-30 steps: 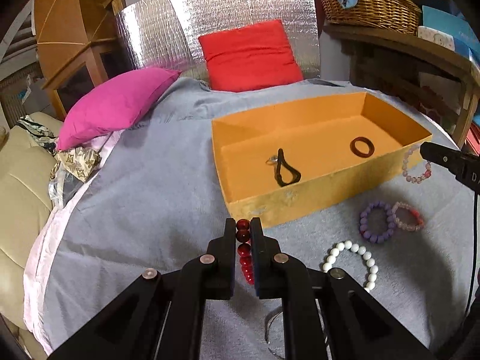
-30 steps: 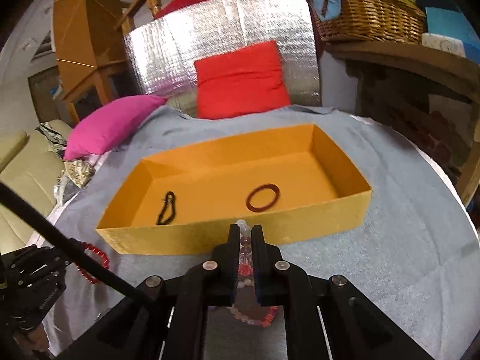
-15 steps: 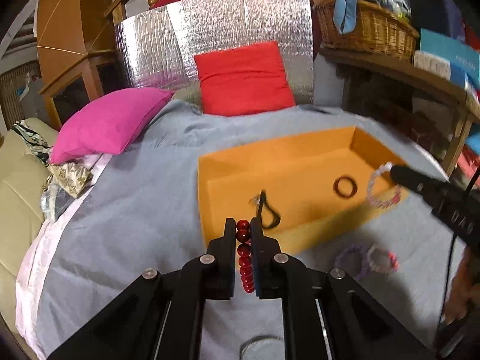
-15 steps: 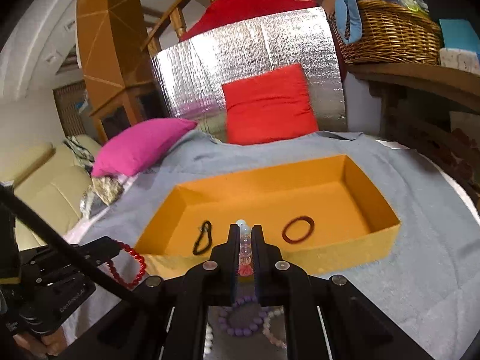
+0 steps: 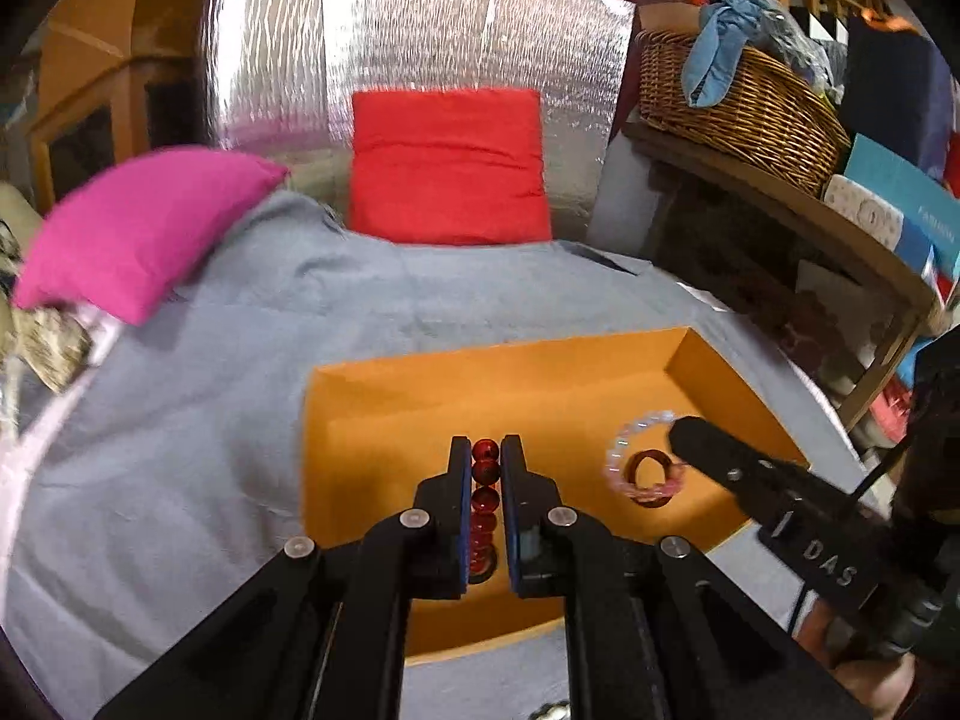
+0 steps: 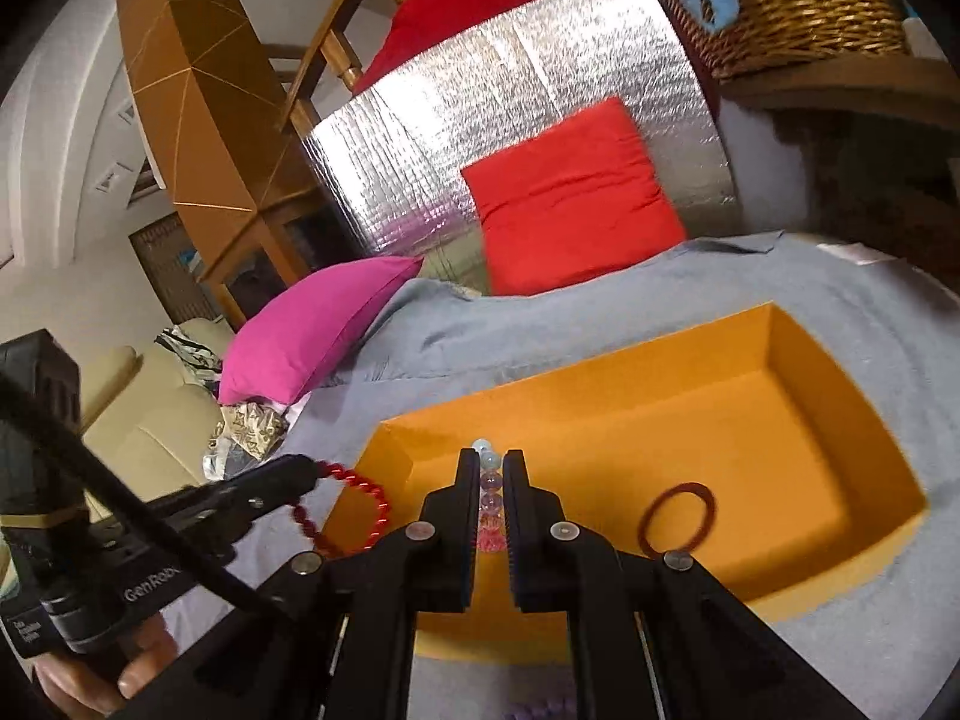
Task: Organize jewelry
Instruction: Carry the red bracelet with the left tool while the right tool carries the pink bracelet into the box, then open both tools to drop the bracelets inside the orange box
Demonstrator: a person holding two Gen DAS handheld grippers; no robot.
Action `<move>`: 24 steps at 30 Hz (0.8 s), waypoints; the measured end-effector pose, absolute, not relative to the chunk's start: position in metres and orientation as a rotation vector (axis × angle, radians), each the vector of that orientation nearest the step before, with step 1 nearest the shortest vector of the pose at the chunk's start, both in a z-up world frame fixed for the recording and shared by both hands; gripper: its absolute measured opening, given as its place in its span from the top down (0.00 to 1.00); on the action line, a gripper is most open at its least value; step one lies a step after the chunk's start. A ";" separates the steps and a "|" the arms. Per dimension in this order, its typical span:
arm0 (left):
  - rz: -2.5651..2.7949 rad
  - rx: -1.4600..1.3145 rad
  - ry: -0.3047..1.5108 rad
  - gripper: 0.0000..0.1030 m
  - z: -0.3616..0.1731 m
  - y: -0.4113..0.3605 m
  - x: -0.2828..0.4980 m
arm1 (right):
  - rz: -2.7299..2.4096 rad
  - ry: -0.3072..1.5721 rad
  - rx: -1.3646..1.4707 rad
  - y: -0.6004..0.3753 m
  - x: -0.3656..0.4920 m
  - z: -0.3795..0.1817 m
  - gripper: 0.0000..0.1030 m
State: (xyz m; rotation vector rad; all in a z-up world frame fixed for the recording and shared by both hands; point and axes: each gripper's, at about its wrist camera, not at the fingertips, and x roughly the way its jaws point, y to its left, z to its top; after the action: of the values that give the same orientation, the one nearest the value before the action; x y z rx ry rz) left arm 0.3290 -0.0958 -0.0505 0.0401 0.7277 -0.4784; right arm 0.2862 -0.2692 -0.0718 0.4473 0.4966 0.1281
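My left gripper [image 5: 485, 450] is shut on a red bead bracelet [image 5: 485, 501] and holds it above the orange box [image 5: 384, 420]. In the right wrist view that gripper [image 6: 309, 471] carries the red bracelet [image 6: 360, 507] over the box's left end. My right gripper [image 6: 492, 459] is shut on a pale pink and clear bead bracelet [image 6: 491, 504] above the box [image 6: 780, 396]. In the left wrist view the right gripper [image 5: 681, 429] dangles this bracelet [image 5: 624, 450] over a dark brown ring [image 5: 651, 474] on the box floor. The brown ring [image 6: 678, 516] also shows in the right wrist view.
The box sits on a grey cloth [image 5: 198, 420]. A pink cushion [image 5: 138, 222] and a red cushion [image 5: 447, 168] lie at the back. A wicker basket [image 5: 738, 114] stands on a shelf at the right. A purple bead bracelet [image 6: 540, 708] lies in front of the box.
Both grippers have risen and moved forward over the box, each still carrying its bracelet. The box looks closer and lower in both views.
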 end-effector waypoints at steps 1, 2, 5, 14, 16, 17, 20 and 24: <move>-0.494 0.024 0.746 0.90 -0.056 -0.098 0.334 | 0.129 0.506 0.452 -0.269 0.292 -0.074 0.92; -0.507 0.016 0.762 0.90 -0.061 -0.101 0.338 | 0.129 0.522 0.461 -0.270 0.298 -0.078 0.92; -0.516 0.015 0.796 0.90 -0.072 -0.111 0.347 | 0.101 0.586 0.489 -0.277 0.313 -0.091 0.92; -0.559 0.052 0.884 0.90 -0.102 -0.135 0.354 | 0.047 0.705 0.593 -0.302 0.340 -0.116 0.90; -0.560 0.063 0.892 0.90 -0.105 -0.138 0.354 | 0.043 0.705 0.609 -0.305 0.342 -0.117 0.88; -0.559 0.065 0.897 0.89 -0.105 -0.139 0.353 | 0.042 0.705 0.618 -0.306 0.342 -0.118 0.88; -0.549 0.060 0.909 0.80 -0.104 -0.133 0.354 | 0.045 0.698 0.646 -0.311 0.341 -0.117 0.80; -0.531 0.014 0.883 0.66 -0.093 -0.116 0.349 | 0.034 0.651 0.660 -0.318 0.331 -0.107 0.67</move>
State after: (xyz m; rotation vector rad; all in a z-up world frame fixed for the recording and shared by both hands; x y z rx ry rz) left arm 0.3489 -0.1162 -0.0925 0.0137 0.8825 -0.5311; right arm 0.3307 -0.3182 -0.1070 0.6598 0.6509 0.0339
